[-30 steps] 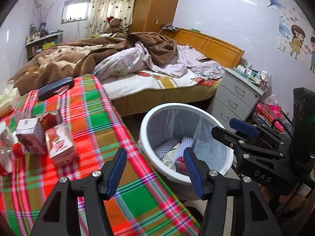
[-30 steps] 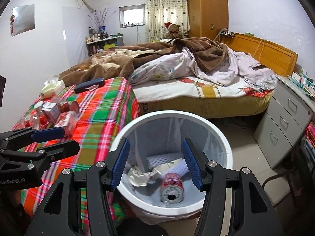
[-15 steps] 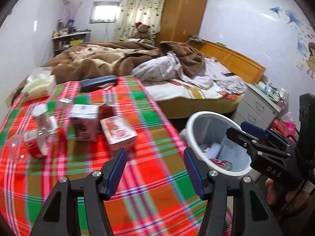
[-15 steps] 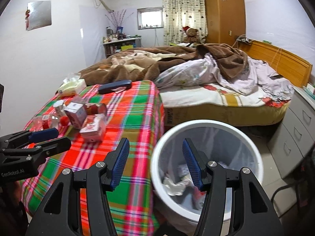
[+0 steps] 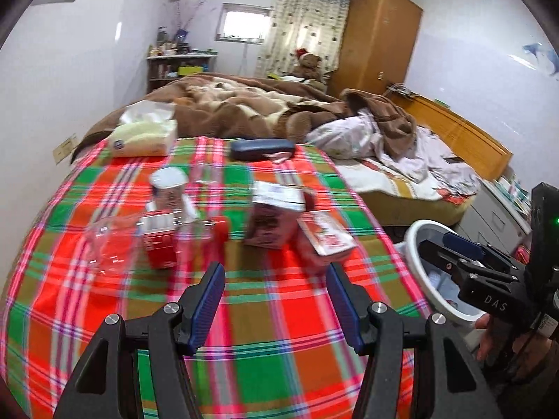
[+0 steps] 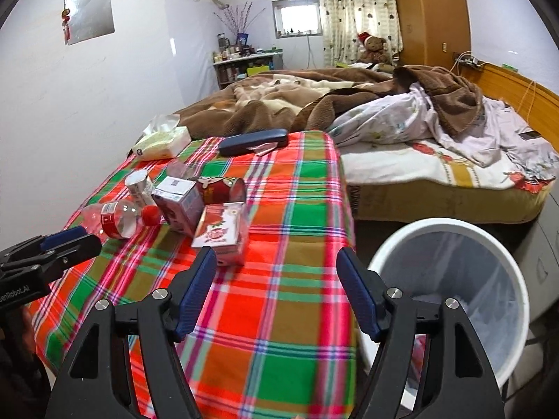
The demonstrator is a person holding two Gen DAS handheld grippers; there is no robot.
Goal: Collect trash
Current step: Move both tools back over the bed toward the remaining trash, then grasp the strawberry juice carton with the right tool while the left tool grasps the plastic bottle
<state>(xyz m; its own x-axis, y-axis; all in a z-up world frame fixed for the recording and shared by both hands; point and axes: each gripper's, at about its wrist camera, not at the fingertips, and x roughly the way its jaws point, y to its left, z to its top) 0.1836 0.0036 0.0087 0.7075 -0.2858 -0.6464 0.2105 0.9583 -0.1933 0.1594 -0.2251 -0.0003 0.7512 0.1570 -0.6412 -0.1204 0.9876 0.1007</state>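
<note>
Trash lies on the plaid-covered table (image 6: 279,314): a red-and-white drink carton (image 6: 220,234) on its side, a maroon carton (image 6: 181,206), a red can (image 6: 220,188), a clear plastic bottle (image 6: 118,220) with a red cap, and a white cup (image 6: 138,183). The left wrist view shows the same carton (image 5: 325,237) and bottle (image 5: 157,237), blurred. My left gripper (image 5: 274,279) hangs open over the cloth, short of them. The jaws of my right gripper (image 6: 276,262) are opening with nothing between them, just short of the lying carton. The white bin (image 6: 443,225) stands right of the table.
A tissue pack (image 6: 162,143) and a dark blue case (image 6: 253,141) sit at the table's far edge. Behind is an unmade bed (image 6: 384,118) with blankets. A drawer unit stands right of the bin. A hand holds the right gripper (image 5: 436,242) beside the bin (image 5: 415,230).
Both grippers swung left, away from above the bin and over the table. The trash on the cloth now lies ahead of both. The right jaws stand wider apart.
</note>
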